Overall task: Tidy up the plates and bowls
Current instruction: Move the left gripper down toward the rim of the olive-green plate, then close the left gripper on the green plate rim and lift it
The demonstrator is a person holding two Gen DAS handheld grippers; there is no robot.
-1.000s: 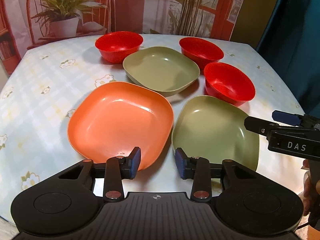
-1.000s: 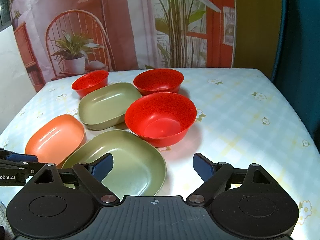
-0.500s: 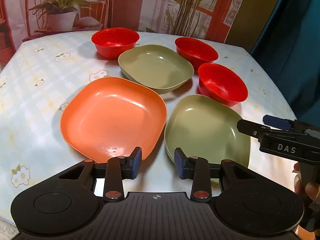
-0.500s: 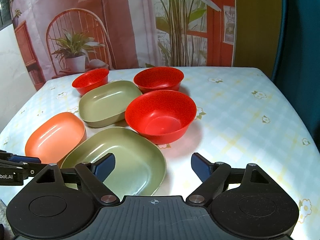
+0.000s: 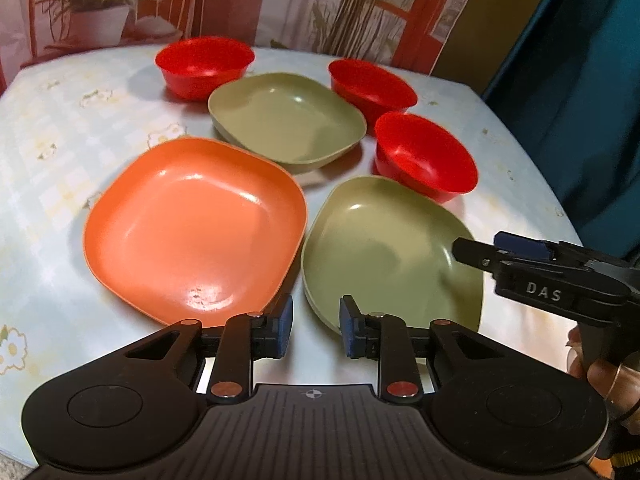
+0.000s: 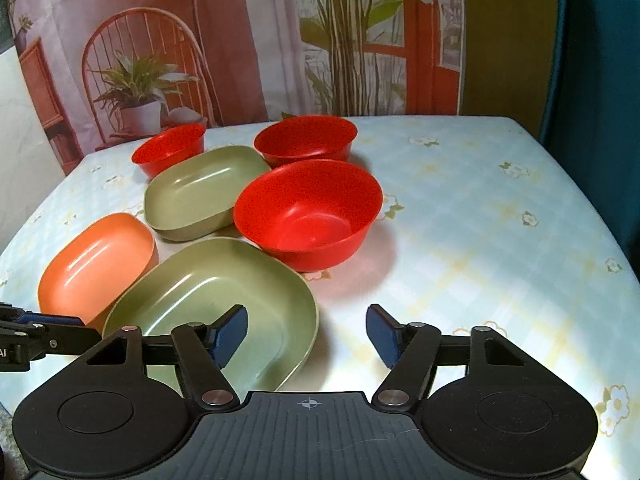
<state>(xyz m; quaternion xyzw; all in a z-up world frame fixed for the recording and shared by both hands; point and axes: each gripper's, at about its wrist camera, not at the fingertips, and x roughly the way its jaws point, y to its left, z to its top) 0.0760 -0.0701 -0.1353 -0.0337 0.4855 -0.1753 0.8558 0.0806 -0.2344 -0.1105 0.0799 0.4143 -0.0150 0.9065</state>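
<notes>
An orange plate (image 5: 196, 224) and a green plate (image 5: 384, 248) lie side by side at the near edge of the table. A second green plate (image 5: 288, 116) lies behind them. Three red bowls stand at the back left (image 5: 204, 64), back right (image 5: 372, 84) and right (image 5: 428, 156). My left gripper (image 5: 316, 326) is open and empty, just before the gap between the two near plates. My right gripper (image 6: 307, 334) is open wide and empty over the near green plate's (image 6: 216, 296) right rim, with the nearest red bowl (image 6: 308, 212) ahead. It also shows in the left wrist view (image 5: 480, 254).
The table has a pale floral cloth (image 6: 480, 220), bare on its right half. A printed backdrop with a chair and plants (image 6: 240, 40) stands behind the table. A dark teal curtain (image 5: 580, 100) hangs on the right.
My left gripper has moved forward and lower toward the two near plates. My right gripper has moved slightly forward over the near green plate. No dish has moved.
</notes>
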